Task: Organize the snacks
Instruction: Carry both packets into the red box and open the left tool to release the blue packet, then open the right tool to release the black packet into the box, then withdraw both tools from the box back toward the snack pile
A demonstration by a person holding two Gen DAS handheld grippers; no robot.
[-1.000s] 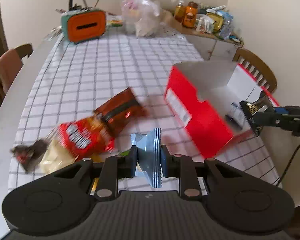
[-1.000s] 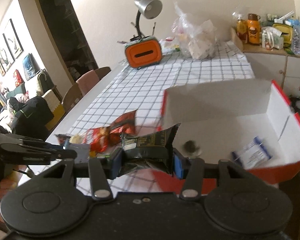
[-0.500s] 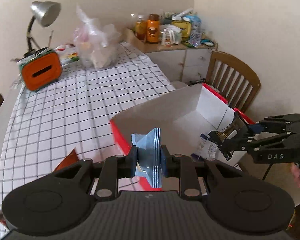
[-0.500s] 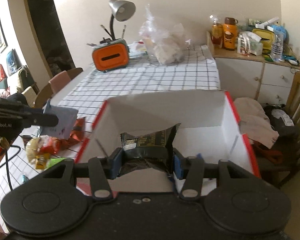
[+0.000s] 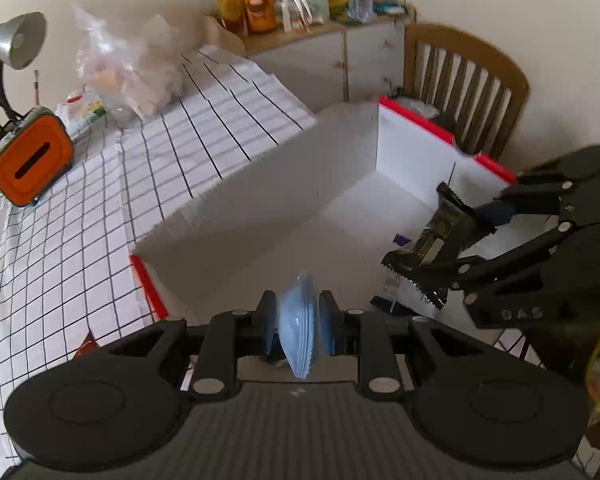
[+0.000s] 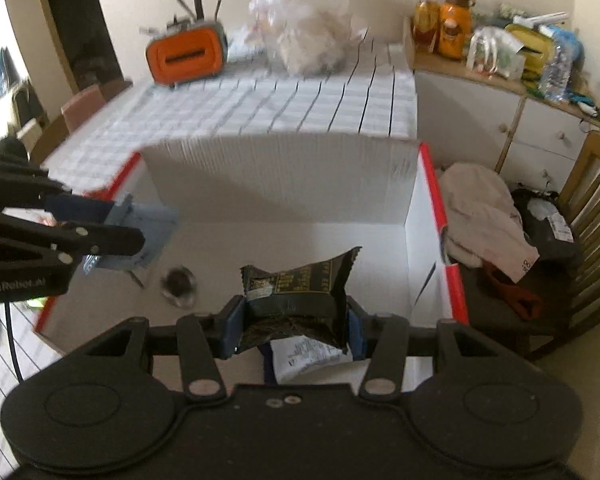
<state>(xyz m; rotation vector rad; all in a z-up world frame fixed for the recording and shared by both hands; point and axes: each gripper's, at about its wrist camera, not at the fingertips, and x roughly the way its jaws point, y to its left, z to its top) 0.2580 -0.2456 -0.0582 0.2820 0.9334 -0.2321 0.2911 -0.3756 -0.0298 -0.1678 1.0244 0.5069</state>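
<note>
A red box with a white inside (image 5: pixel 416 148) (image 6: pixel 284 176) stands open at the table's right end. My left gripper (image 5: pixel 298 322) is shut on a light blue packet (image 5: pixel 298 332) and holds it over the box's near-left part; it also shows in the right wrist view (image 6: pixel 112 232) with the packet (image 6: pixel 152 236). My right gripper (image 6: pixel 294 322) is shut on a dark snack packet (image 6: pixel 300 296) over the box's right part; it also shows in the left wrist view (image 5: pixel 428 252). A white-and-blue packet (image 6: pixel 308 360) and a small dark round item (image 6: pixel 179 282) lie inside the box.
The checked tablecloth (image 5: pixel 80 200) carries an orange holder with a lamp (image 5: pixel 28 160) and a clear plastic bag (image 5: pixel 128 72) at the far end. A wooden chair (image 5: pixel 464 84) with clothes on it (image 6: pixel 484 216) stands right of the box. A cabinet (image 6: pixel 500 76) holds bottles.
Both grippers have moved right and forward over the open box, each still holding its packet. The loose snacks on the cloth have dropped out of the left view.
</note>
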